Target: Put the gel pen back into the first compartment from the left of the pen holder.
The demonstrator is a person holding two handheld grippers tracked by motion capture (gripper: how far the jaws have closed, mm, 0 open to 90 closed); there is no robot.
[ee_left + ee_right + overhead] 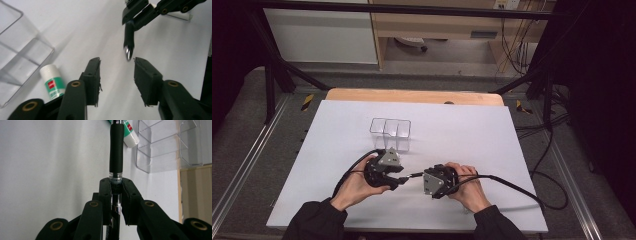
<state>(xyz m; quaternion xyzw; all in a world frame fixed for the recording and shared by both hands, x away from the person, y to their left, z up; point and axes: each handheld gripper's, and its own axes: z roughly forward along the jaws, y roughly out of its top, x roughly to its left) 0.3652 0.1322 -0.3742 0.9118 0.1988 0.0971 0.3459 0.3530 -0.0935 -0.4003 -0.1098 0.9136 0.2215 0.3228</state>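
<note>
High view. Two hands meet near the front middle of the table [472,125]. Left gripper [398,181] and right gripper [421,176] point at each other, with a thin dark pen [414,175] bridging the gap. A clear organiser [391,134] stands just behind the left gripper; its compartments look empty. Judgement: the work is a pen hand-over or a pen to be put in the organiser, and the placing itself is not yet done. The pen is too small here to tell which end is which, and the jaw gaps cannot be read from this height.

Left gripper view. Left gripper [117,72] has its jaws apart, nothing between the pads. The pen [129,42] hangs off the right gripper [135,18] farther off, its silver tip just ahead of the open gap and not touching either pad. A white tube [52,80] with a green label lies on the table beside the organiser [17,57]. Judgement: the pen is carried by the right side alone. The organiser is cut off at the frame edge, and the label text is unreadable. A white object behind the right gripper is mostly hidden.

Right gripper view. Right gripper [116,192] is clamped on the pen [116,150], with the pads on the clear barrel just below the black grip sleeve. The pen runs straight ahead toward the tube [131,137] and organiser [170,147]. The pen tip is cut off at the top, its rear end is hidden between the jaws, and how many compartments the organiser has is hard to tell.
</note>
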